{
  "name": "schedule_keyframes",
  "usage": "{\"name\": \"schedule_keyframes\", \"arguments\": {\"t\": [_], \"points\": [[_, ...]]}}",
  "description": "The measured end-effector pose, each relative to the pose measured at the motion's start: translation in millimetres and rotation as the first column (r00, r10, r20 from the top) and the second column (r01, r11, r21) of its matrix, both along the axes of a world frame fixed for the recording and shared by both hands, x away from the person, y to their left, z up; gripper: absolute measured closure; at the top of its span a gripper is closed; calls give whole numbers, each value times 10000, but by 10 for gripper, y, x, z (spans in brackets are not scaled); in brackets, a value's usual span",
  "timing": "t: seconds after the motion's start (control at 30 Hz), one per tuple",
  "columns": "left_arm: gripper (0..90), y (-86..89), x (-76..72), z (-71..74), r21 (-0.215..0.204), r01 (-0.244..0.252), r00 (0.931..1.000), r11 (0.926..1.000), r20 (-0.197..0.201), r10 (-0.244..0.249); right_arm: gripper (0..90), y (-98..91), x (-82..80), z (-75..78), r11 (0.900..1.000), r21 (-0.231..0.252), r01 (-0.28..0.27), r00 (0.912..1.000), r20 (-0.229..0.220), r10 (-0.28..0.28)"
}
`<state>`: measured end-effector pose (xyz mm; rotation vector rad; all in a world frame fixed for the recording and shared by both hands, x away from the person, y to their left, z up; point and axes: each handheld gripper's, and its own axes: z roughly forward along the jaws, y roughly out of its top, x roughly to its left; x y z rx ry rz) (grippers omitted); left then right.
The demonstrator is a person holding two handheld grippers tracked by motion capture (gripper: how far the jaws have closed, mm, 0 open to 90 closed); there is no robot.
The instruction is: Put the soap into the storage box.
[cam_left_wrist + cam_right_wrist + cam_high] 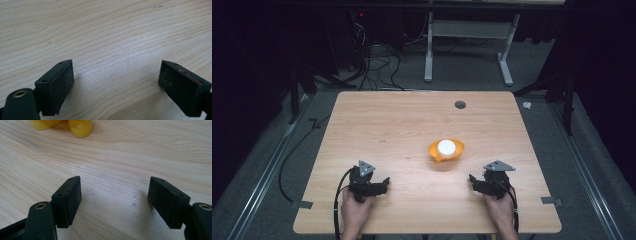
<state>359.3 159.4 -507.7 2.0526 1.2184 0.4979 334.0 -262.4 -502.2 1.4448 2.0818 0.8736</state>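
Tabletop (377,120) of pale wood takes up most of the high view, and the yellow bowl (446,151) holding a white ball (446,146) serves as the marker for everything else. Well to the near left of the bowl, the left gripper (384,183) rests low over bare wood in the person's left hand (356,209), its jaws standing wide apart with nothing between them; that placement looks like a waiting pose, since nothing lies within its reach. The bowl itself sits a little right of the table's middle, well clear of every edge, with open wood all around (the small round hole (460,105) lies beyond it, toward the far edge). To the near right of the bowl, the right gripper (472,179) points leftward in the right hand (501,209), jaws apart and empty; its own view shows yellow rims (80,127) at the top, ahead of the jaws, so it seems the better placed of the two to reach in. Both hands sit close to the near edge, which leaves plenty of free room forward and little behind.
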Motion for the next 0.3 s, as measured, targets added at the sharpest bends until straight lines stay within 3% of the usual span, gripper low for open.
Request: {"name": "schedule_keyframes", "arguments": {"t": [0.3], "points": [[135,-1,0,0,-1,-12,10000,10000,1,12,261,2,2,-2,9999,-11,-132,9999,-16,132]]}}
